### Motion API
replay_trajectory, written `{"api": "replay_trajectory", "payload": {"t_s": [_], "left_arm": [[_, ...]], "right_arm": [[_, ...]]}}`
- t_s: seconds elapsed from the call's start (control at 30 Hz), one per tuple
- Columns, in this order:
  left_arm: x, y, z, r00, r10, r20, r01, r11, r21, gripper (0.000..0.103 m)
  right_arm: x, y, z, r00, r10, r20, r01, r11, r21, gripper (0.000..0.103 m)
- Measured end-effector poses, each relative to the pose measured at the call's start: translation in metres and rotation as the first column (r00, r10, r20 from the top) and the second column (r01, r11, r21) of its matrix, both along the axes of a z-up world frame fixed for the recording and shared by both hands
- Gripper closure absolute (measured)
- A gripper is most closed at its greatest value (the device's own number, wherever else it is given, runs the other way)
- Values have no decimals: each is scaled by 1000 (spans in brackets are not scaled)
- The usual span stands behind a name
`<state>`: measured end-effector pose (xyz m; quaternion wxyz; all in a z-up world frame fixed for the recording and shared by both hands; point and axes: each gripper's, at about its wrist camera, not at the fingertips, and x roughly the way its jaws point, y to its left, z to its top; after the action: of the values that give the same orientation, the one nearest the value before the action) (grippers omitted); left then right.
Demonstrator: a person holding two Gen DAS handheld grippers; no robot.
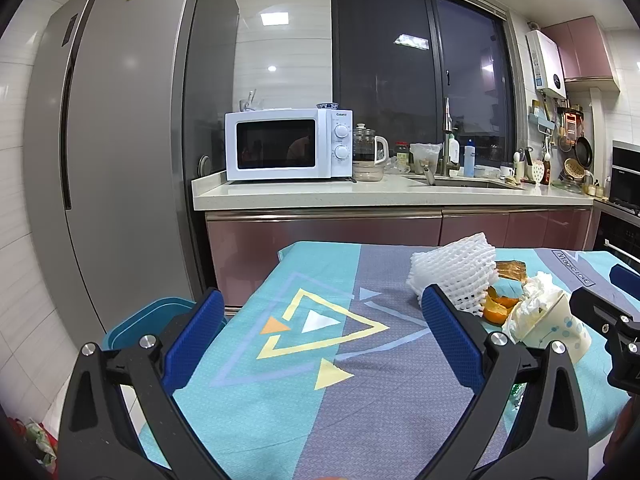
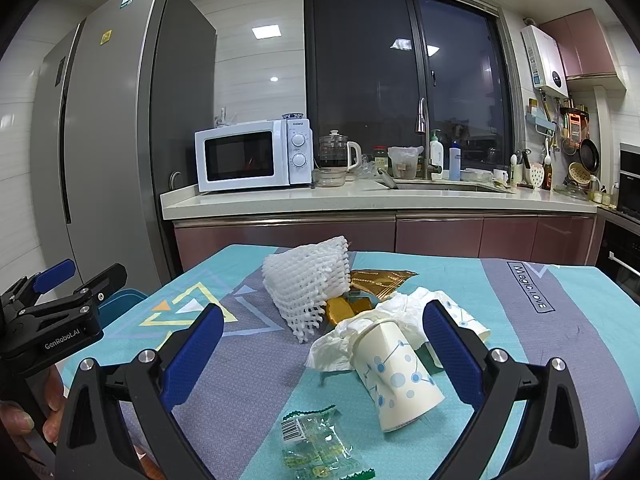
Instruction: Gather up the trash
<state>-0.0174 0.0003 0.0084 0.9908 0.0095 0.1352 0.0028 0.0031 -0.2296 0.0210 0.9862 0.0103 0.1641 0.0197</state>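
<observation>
Two grippers, left gripper (image 1: 322, 336) and right gripper (image 2: 322, 344), are held spread, empty; the paper cup (image 2: 394, 376) beside the foam net (image 2: 308, 280) is judged the first pickup.

Your light comes from ceiling panels overhead, reflected as bright patches in the dark window (image 1: 420, 72) and on the wall tiles. Illumination is even and moderately bright with a cool cast. You get soft shadows on the tablecloth (image 2: 248, 384). Glare sheens the fridge (image 1: 120, 120). Strong fisheye bending and black vignette at the edges; focus sharp throughout.
</observation>
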Motion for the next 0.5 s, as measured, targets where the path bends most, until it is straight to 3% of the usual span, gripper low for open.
{"api": "replay_trajectory", "payload": {"t_s": [0.5], "left_arm": [[8,-8,-3,1000,-19,-23,19,1000,8,6]], "right_arm": [[6,-5,1,1000,6,-18,-6,1000,14,7]]}}
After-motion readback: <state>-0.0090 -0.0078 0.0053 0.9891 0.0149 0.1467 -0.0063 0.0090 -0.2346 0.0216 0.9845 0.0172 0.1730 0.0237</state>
